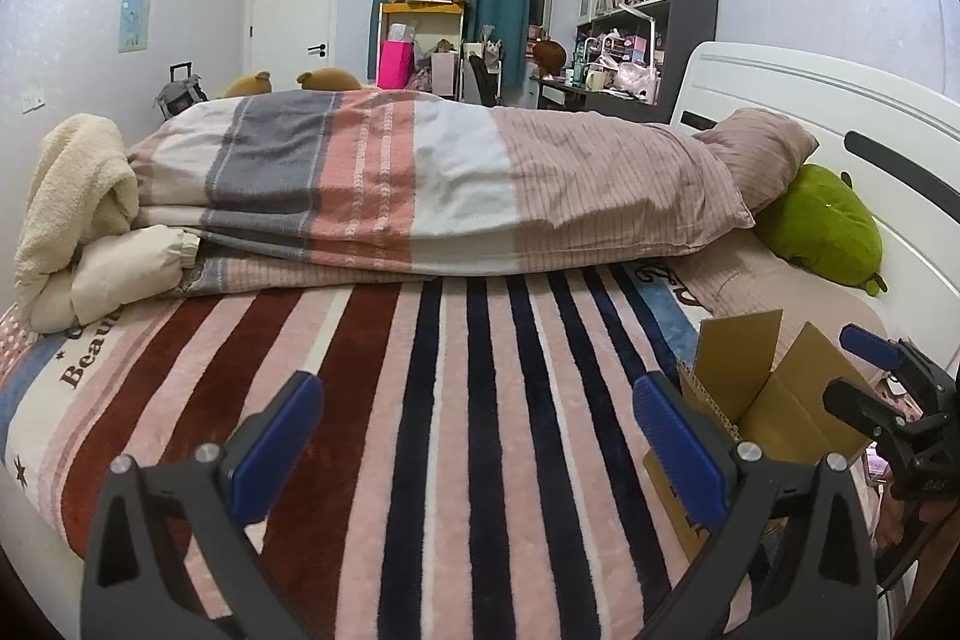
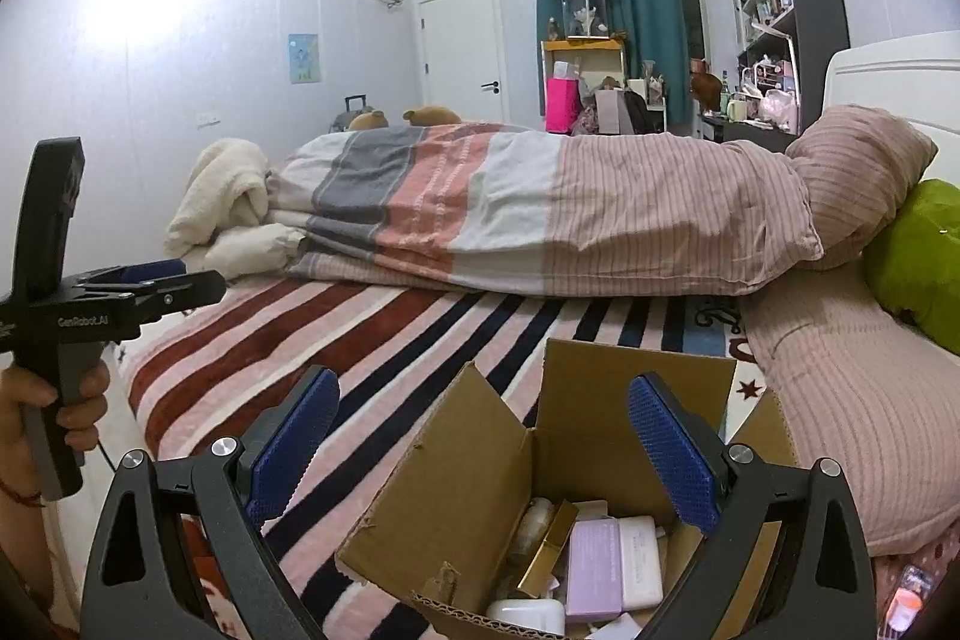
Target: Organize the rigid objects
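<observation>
An open cardboard box point(image 2: 474, 466) stands on the striped blanket at the near right of the bed. Inside lie a purple carton point(image 2: 593, 568), a white carton point(image 2: 641, 559), a gold carton point(image 2: 549, 553) and a white container point(image 2: 528, 613). My right gripper point(image 2: 483, 451) hovers over the box, open, with nothing between its blue pads point(image 2: 672, 454). My left gripper point(image 1: 480, 436) is open and empty over the bare blanket, left of the box point(image 1: 774, 400). In the right wrist view the left gripper point(image 2: 192, 283) shows side-on at the left, with a hand point(image 2: 60, 400) on its handle. The right gripper point(image 1: 840, 364) shows at the box's far side.
A folded striped duvet point(image 1: 420, 184) lies across the back of the bed, with a cream fleece bundle point(image 1: 78, 208) at its left. A pink pillow point(image 2: 840, 400) and a green plush point(image 1: 822, 226) sit by the white headboard point(image 1: 840, 112). An orange-capped item point(image 2: 906, 601) lies right of the box.
</observation>
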Motion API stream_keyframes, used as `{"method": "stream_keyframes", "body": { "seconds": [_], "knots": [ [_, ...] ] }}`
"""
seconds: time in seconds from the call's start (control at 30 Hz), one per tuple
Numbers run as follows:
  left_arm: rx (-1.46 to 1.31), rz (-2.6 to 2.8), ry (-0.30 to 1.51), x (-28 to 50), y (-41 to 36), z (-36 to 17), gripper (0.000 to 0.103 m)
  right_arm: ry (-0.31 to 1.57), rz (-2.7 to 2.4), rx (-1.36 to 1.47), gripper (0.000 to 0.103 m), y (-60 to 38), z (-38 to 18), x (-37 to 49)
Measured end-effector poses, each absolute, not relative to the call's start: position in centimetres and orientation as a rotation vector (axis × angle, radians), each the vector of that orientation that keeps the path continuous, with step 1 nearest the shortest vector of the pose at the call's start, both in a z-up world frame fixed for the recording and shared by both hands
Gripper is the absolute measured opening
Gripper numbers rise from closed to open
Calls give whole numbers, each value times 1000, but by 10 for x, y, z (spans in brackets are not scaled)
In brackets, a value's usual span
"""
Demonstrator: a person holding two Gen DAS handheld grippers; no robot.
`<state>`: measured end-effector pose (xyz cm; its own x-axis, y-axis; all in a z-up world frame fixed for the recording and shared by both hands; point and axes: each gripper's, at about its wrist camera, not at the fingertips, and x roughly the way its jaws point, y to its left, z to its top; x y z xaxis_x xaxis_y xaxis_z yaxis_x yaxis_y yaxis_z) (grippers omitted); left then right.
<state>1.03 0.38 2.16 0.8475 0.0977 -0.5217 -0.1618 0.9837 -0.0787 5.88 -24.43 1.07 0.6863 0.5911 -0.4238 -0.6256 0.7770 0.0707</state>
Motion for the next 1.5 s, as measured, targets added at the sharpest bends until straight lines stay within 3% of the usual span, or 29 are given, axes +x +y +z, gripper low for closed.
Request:
{"method": "stream_keyframes", "body": {
  "seconds": [1.5],
  "knots": [
    [-102, 133, 571, 15, 4, 16, 103, 461, 693, -75, 97, -250, 6, 60]
  ]
}}
